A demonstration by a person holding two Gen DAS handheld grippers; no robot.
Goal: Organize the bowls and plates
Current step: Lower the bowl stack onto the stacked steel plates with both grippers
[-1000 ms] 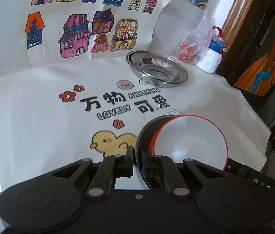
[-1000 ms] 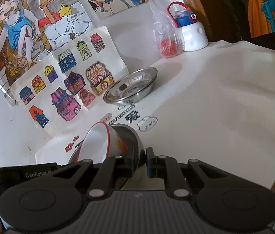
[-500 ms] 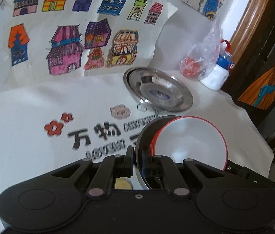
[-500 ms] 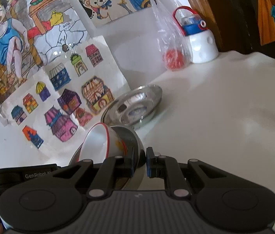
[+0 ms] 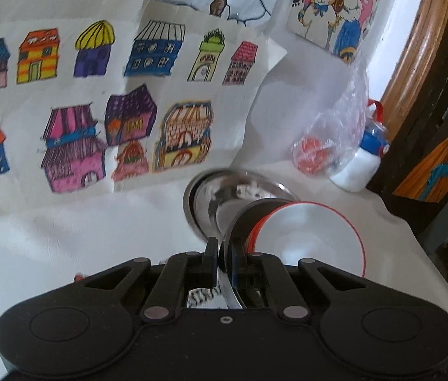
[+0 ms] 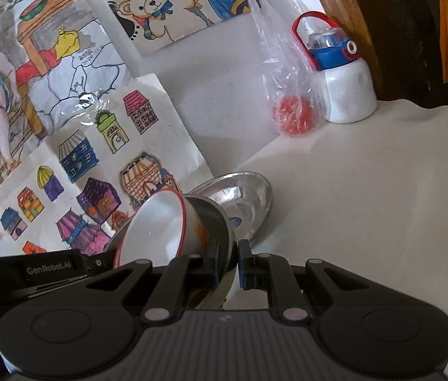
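Note:
Both grippers pinch the rim of one steel plate, carried in the air with a white red-rimmed bowl sitting in it. In the left wrist view my left gripper [image 5: 223, 262] is shut on the carried steel plate's [image 5: 239, 222] left rim, and the bowl [image 5: 312, 238] fills the lower right. In the right wrist view my right gripper [image 6: 227, 265] is shut on the carried plate's [image 6: 220, 219] right rim, with the bowl [image 6: 160, 225] tilted toward the left. A second steel plate [image 5: 224, 190] [image 6: 246, 200] lies on the white table just beyond and below the carried stack.
Children's drawings [image 5: 96, 95] lean on the wall behind the table. A clear plastic bag with red bits [image 6: 290, 95] and a white bottle with a blue and red lid [image 6: 344, 73] stand at the back right corner. The table edge [image 5: 427, 254] drops off at the right, by dark wooden furniture.
Both grippers have carried the plate and bowl forward across the printed cloth toward the wall. The resting steel plate, well ahead before, now lies partly hidden right behind the carried stack.

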